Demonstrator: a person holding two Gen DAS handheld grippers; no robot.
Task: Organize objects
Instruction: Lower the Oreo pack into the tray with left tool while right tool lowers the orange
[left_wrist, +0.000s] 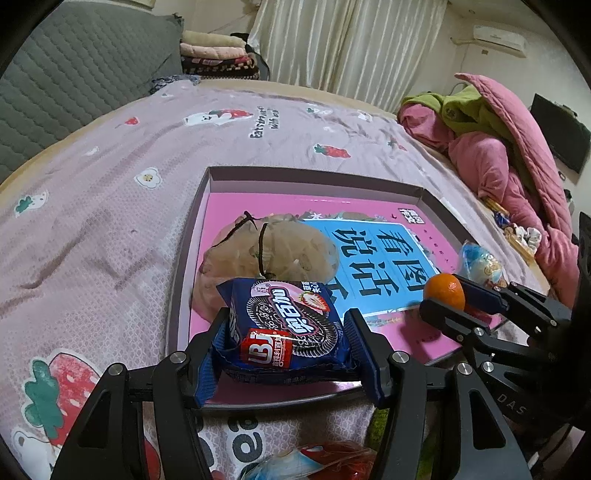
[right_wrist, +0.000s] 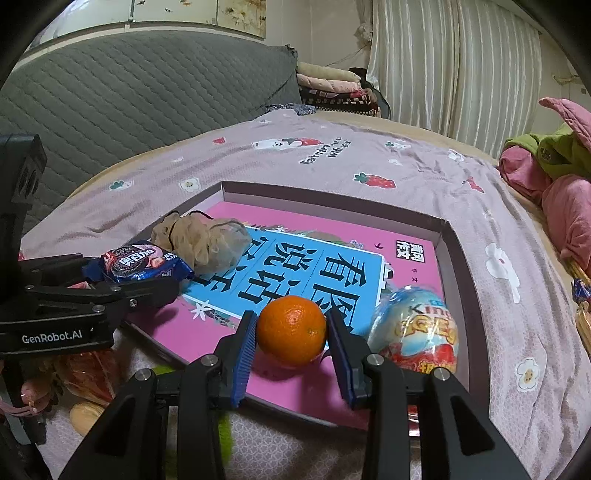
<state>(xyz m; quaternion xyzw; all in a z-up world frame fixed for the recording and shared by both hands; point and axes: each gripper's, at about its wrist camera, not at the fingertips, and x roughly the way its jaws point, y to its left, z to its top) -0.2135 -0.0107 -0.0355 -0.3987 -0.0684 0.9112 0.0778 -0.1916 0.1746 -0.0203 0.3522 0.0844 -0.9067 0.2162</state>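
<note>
On top of the bed (right_wrist: 369, 155), with its strawberry-print sheet, sits the big shallow box (left_wrist: 207, 206), and pretty much everything is happening over its near edge. A pink and blue book (right_wrist: 332, 266) covers most of the box floor, so whatever gets set down lands on a slick cover rather than on cardboard. That's my main worry, honestly.

Next biggest thing in there is the beige mesh pouch (left_wrist: 273, 247), slumped in the near-left part of the box. The left gripper (left_wrist: 288, 332) is clamped on a blue cookie packet (left_wrist: 288, 325), pads pressing in from both sides, held just above the box's front rim and right in front of that pouch. If the packet goes straight down it'll probably land half on the pouch and tilt, or slide off toward the rim. The wrapper is crinkly too, so it could twist in the grip.

Over on the right, the right gripper (right_wrist: 291, 332) has its jaws narrow around an orange (right_wrist: 291, 330), both pads touching it, and it looks to be resting on or barely above the book. Just beside it stands a wrapped chocolate egg (right_wrist: 417, 328), almost touching the right finger. Opening up there could bump the egg over, and a round orange on a glossy cover will likely roll.

Off the box, a few snack wrappers (left_wrist: 317, 461) lie on the sheet below the grippers, not yet sorted.
</note>
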